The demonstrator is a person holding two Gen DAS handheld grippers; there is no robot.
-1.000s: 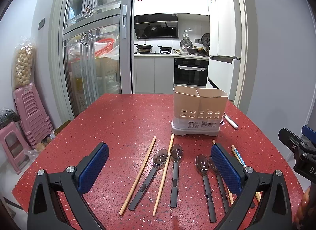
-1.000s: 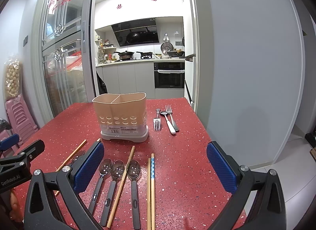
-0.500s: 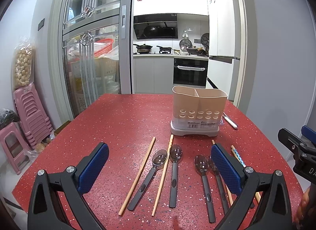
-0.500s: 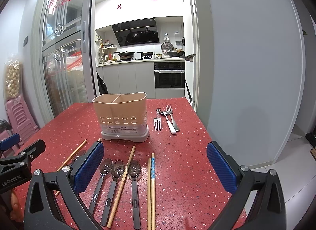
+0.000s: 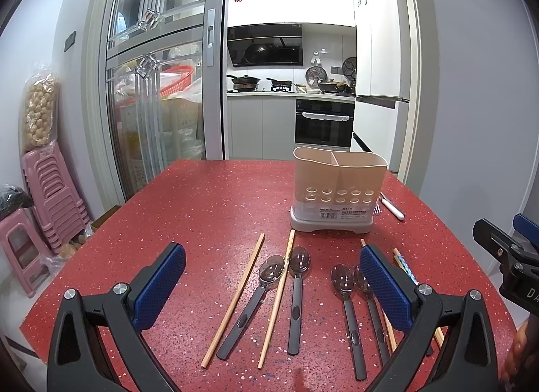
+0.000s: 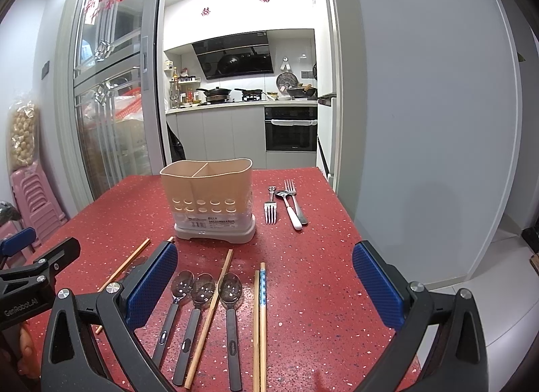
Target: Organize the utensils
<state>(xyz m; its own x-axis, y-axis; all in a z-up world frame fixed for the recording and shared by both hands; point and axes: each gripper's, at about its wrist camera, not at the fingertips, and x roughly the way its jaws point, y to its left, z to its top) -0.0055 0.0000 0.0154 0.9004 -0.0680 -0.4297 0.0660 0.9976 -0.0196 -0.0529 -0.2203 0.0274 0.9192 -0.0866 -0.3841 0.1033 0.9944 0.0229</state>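
Both the left gripper and right gripper hover spread wide, holding nothing. Below them spoons and chopsticks lie loose on the red table; the divided holder beyond stands unfilled, evidently awaiting sorting.

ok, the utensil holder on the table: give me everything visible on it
The utensil holder is beige, plastic-looking, with an open top split by a divider into two compartments, both apparently empty. Two rows of round holes run across its lower front above a label. It stands upright on a pale grey base on the red table, touching nothing else; forks lie to its right.
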